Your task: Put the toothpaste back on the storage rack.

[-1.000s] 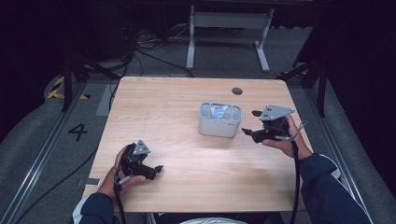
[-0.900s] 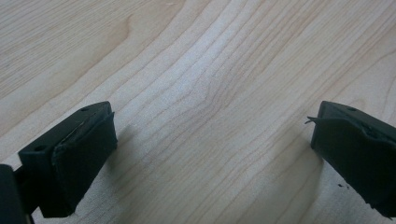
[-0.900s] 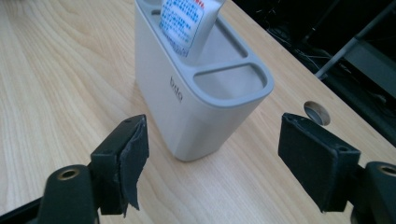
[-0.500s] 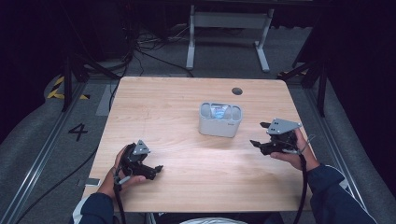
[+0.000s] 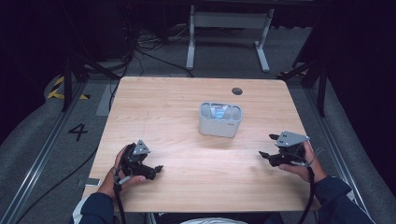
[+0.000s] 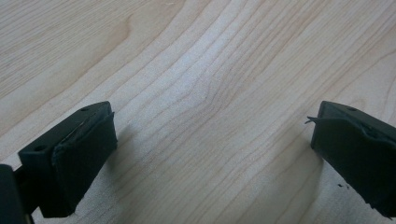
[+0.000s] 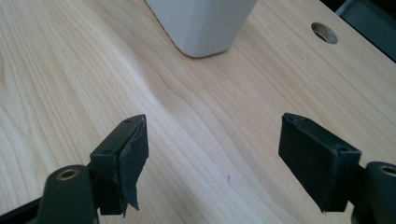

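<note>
A light grey box-shaped container point(image 5: 220, 119) with something bluish inside stands near the middle of the wooden table point(image 5: 177, 107). My left gripper point(image 5: 158, 169) rests low at the front left of the table, jaws open over bare wood point(image 6: 210, 116). At the front right, my right gripper point(image 5: 262, 155) is held low with its jaws pointing left, open and with nothing between them. In the right gripper view the container point(image 7: 201, 23) stands a short way ahead of the open jaws point(image 7: 212, 154).
A round cable hole point(image 5: 236, 91) sits in the table near its far edge, right of centre. Beyond the table stands a grey metal frame point(image 5: 227, 28) on the floor, with cables at the left. A floor mark "4" point(image 5: 78, 131) lies left of the table.
The right hand has moved down and toward the near right edge of the table, away from the container. The left hand has stayed put.
</note>
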A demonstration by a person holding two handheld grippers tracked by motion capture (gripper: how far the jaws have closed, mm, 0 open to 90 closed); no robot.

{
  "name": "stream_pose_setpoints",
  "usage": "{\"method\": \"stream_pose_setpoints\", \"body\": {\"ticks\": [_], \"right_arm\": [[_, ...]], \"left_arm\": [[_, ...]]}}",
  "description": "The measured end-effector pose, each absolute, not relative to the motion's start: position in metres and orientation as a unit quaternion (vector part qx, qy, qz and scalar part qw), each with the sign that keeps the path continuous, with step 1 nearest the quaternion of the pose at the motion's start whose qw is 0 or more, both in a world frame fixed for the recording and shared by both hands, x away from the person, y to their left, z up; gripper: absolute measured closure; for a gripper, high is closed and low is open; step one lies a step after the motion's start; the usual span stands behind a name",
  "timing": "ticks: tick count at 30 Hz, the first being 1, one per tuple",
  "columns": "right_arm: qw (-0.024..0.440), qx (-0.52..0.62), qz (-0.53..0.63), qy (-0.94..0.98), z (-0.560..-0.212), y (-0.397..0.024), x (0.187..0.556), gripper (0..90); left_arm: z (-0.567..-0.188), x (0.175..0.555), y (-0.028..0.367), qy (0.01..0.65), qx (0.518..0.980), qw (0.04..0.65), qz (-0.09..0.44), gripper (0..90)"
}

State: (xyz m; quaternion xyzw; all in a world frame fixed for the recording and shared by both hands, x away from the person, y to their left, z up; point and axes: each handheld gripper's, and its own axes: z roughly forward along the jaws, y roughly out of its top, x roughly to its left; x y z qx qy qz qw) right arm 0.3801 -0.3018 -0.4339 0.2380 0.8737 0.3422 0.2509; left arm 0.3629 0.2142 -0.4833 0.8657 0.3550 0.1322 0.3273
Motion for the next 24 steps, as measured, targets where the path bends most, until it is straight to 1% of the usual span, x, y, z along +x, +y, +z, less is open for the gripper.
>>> {"method": "stream_pose_setpoints", "body": {"ticks": [5, 13, 24], "right_arm": [[0.25, 0.249, 0.341, 0.871, -0.445, -0.312, 0.374, 24.8], [0.233, 0.285, 0.342, 0.865, -0.462, -0.332, 0.363, 24.7], [0.218, 0.333, 0.345, 0.85, -0.475, -0.354, 0.351, 23.3]], "left_arm": [[-0.483, 0.363, 0.214, 0.355, 0.866, 0.327, 0.132, 0.6], [-0.483, 0.363, 0.214, 0.355, 0.866, 0.327, 0.132, 0.6], [-0.483, 0.363, 0.214, 0.355, 0.866, 0.327, 0.132, 0.6]]}}
